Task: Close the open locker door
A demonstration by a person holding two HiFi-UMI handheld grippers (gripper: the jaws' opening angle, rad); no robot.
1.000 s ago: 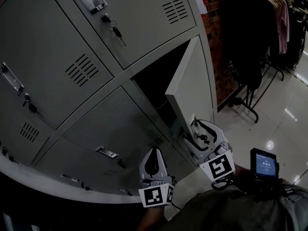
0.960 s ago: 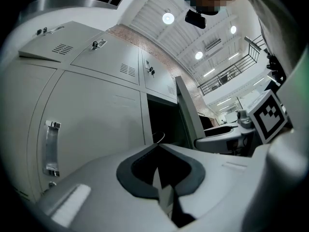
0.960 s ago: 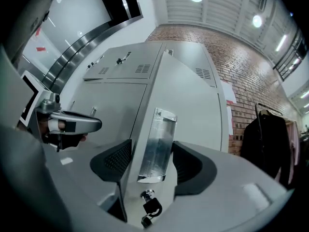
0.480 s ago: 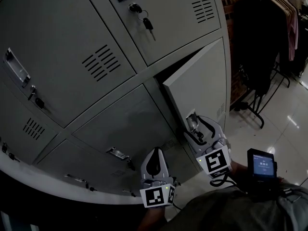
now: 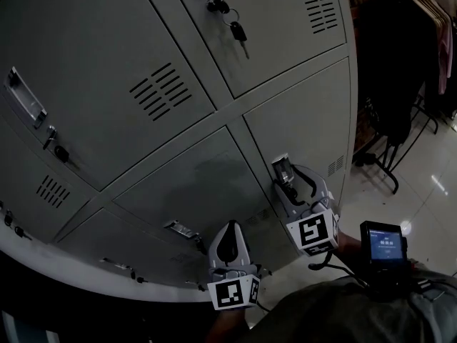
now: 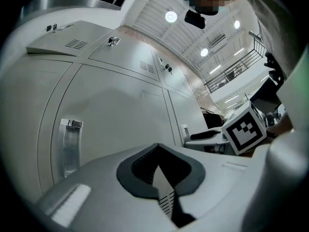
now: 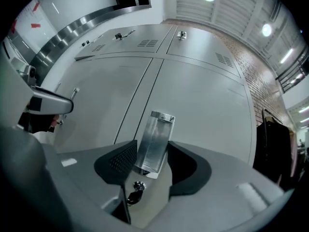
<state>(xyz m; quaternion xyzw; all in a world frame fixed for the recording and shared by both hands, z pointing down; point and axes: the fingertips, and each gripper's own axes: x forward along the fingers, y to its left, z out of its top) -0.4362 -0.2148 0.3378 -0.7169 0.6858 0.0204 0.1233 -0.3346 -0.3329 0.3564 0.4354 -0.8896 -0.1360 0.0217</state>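
The grey locker door [image 5: 307, 123] at the right of the middle row lies flush with its neighbours. My right gripper [image 5: 285, 180] is up against it, and its jaws are closing around the door's chrome handle [image 7: 155, 141]. The handle stands between the two dark pads [image 7: 118, 164], with no firm squeeze visible. A small key [image 7: 134, 190] hangs in the lock just below the handle. My left gripper [image 5: 228, 229] hovers lower and to the left, in front of the neighbouring door, shut and holding nothing.
Other locker doors are all shut, and one above has a key [image 5: 238, 31] hanging from it. The lower-left door shows its own handle [image 6: 69, 146]. A clothes rack [image 5: 400, 70] with dark garments stands to the right on the shiny floor [image 5: 428, 184]. A small screen [image 5: 383, 244] sits by my right wrist.
The locker door has swung from standing open to flush with the locker front. My right gripper followed it in, and its jaws have narrowed around the handle. The left gripper has hardly moved.
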